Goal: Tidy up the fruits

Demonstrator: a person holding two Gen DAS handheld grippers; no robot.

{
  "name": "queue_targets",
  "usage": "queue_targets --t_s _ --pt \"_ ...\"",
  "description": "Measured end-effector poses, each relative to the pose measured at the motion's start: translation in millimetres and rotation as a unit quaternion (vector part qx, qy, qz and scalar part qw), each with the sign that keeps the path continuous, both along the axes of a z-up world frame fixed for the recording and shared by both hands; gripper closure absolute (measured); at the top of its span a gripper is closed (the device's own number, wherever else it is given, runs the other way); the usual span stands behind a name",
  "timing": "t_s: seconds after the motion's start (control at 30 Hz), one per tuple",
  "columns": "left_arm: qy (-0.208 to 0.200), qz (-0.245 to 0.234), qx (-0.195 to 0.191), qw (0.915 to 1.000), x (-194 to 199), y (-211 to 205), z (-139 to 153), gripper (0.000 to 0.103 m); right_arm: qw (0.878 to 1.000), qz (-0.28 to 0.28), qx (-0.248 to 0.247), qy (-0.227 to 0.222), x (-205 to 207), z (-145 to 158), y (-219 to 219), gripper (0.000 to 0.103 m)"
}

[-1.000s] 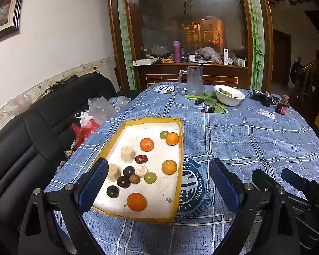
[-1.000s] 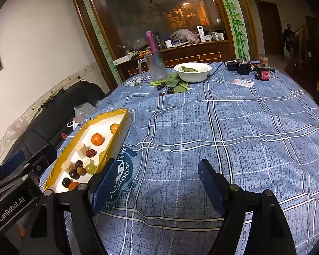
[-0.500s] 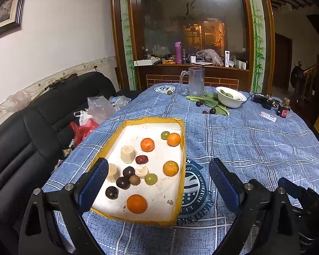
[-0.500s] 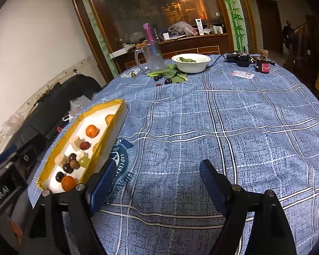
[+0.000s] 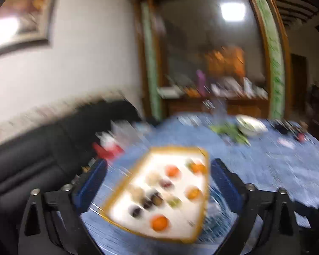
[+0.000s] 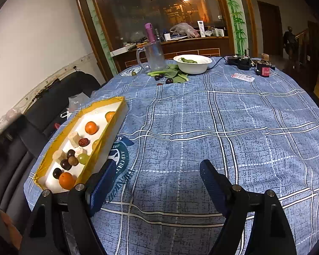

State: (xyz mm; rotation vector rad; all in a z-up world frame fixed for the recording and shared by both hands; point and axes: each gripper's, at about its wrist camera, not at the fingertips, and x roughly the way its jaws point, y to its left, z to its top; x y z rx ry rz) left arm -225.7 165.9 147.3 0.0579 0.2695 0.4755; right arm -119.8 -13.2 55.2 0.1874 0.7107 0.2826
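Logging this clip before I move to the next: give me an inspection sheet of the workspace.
Surface: table under a blue plaid cloth.
Job's things: yellow-rimmed tray at the left edge with oranges, dark fruits and a green grape.
Clutter: glass mug, white bowl, greens, loose dark fruits.
Grippers: left gripper opening, empty; right gripper open, empty.
Cables: black cord by the bowl.
Surroundings: black sofa, wooden counter.

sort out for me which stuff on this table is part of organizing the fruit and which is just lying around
Part of the job:
- yellow-rimmed tray
- oranges, green grape, red date and dark fruits in it
- loose dark fruits near the leaves

Lying about:
- white bowl
- glass mug
- green leaves
- small dark jar
- paper card
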Motion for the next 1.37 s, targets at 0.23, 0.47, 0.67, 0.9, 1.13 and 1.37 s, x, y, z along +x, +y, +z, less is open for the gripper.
queue_targets --t_s 0.23,0.47,0.67,0.9,1.13,1.37 --pt "-0.079 -0.024 0.033 0.9960 -32 -18 10 0.000 1.000 0.011 0.001 -0.003 -1 -1 5 0.018" --pt "0.000 -0.045 -0.005 0.9990 -11 -18 1 0.000 1.000 0.019 -0.008 -0.008 -2 -1 5 0.018" --pt "0.089 0.013 -0.021 0.9957 13 6 -19 0.000 0.999 0.037 -0.012 -0.020 -4 11 11 0.014" --pt "0.113 0.000 -0.070 0.9912 24 40 -25 0.000 0.994 0.092 -0.055 -0.018 -2 10 53 0.013" --pt "0.145 -0.023 -0.147 0.9782 43 72 -45 0.000 0.987 0.128 -0.096 -0.018 2 8 91 0.013" --pt "0.184 0.003 -0.173 0.9677 59 94 -65 0.000 0.981 0.142 -0.127 -0.025 5 3 115 0.013"
